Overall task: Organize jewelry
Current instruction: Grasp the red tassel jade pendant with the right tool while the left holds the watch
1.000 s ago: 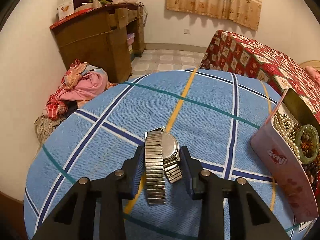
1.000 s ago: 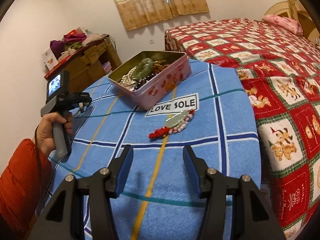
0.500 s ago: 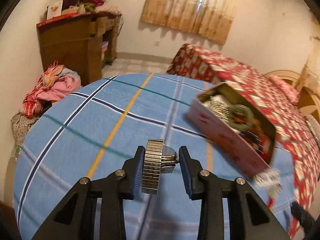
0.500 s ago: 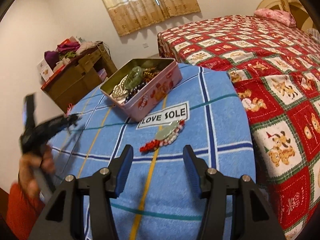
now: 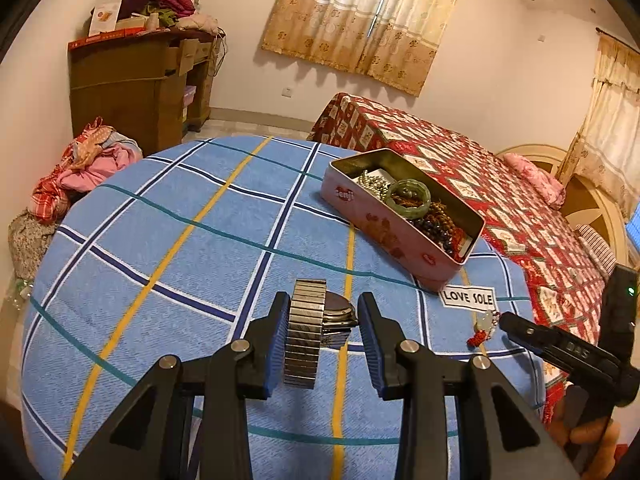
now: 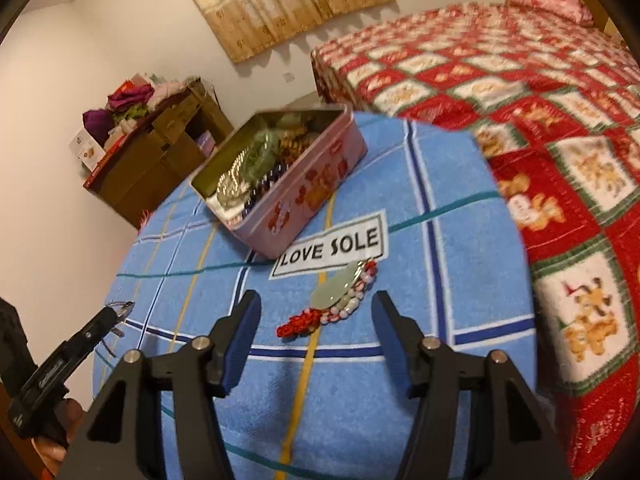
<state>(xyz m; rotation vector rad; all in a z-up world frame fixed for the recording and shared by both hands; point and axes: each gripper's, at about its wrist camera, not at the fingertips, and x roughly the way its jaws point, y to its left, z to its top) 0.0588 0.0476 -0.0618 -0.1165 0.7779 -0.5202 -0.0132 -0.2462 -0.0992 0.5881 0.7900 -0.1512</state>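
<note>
Cream walls [image 5: 248, 68] close in a small bedroom under warm indoor light. A window hides behind beige patterned curtains [image 5: 360, 20] with a scalloped hem. Against the left wall stands a brown wooden dresser [image 5: 120, 84], its top heaped with clothes and boxes [image 5: 152, 0]. A pile of pink and red laundry [image 5: 84, 168] slumps on the floor beside it. Pale floor tiles [image 5: 256, 124] show beyond. A bed [image 5: 500, 200] with a red patchwork quilt and a curved headboard [image 5: 600, 216] fills the right side.

Blue cloth on the counter [image 5: 168, 248] lies bare to the left and front. The tin [image 5: 384, 220] blocks the far right. A pendant [image 6: 336, 300] lies before it.
</note>
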